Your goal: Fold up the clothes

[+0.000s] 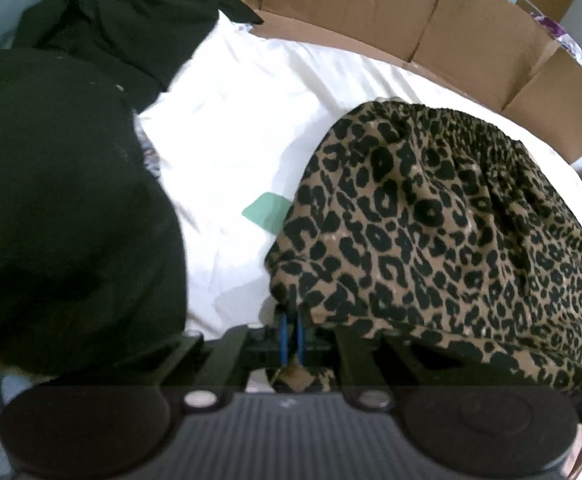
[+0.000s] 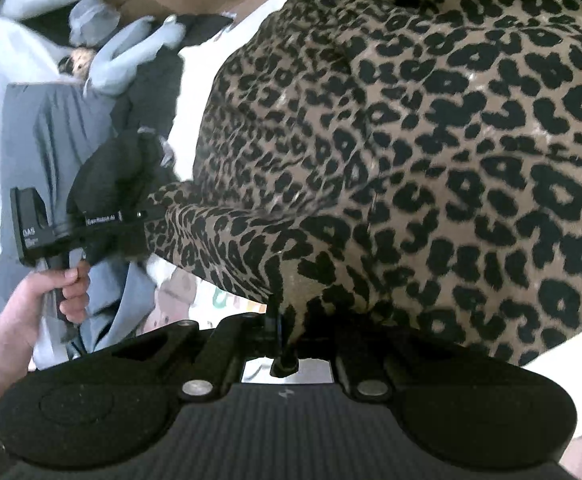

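A leopard-print garment [image 1: 443, 232] with a gathered elastic waistband lies over a white sheet [image 1: 235, 120]. My left gripper [image 1: 291, 320] is shut on its near edge, with the blue pads pressed together and cloth pinched between them. In the right wrist view the same garment [image 2: 431, 140] fills most of the frame. My right gripper [image 2: 281, 320] is shut on another part of its near edge. The left gripper [image 2: 147, 220] also shows there at the left, held by a hand [image 2: 51, 296], its tip buried in the cloth.
A black garment [image 1: 63, 208] lies at the left, with more dark clothes [image 1: 123, 28] behind it. Flattened cardboard [image 1: 431, 12] lines the back edge. Grey and pale blue clothes [image 2: 51, 120] are piled at the left of the right wrist view.
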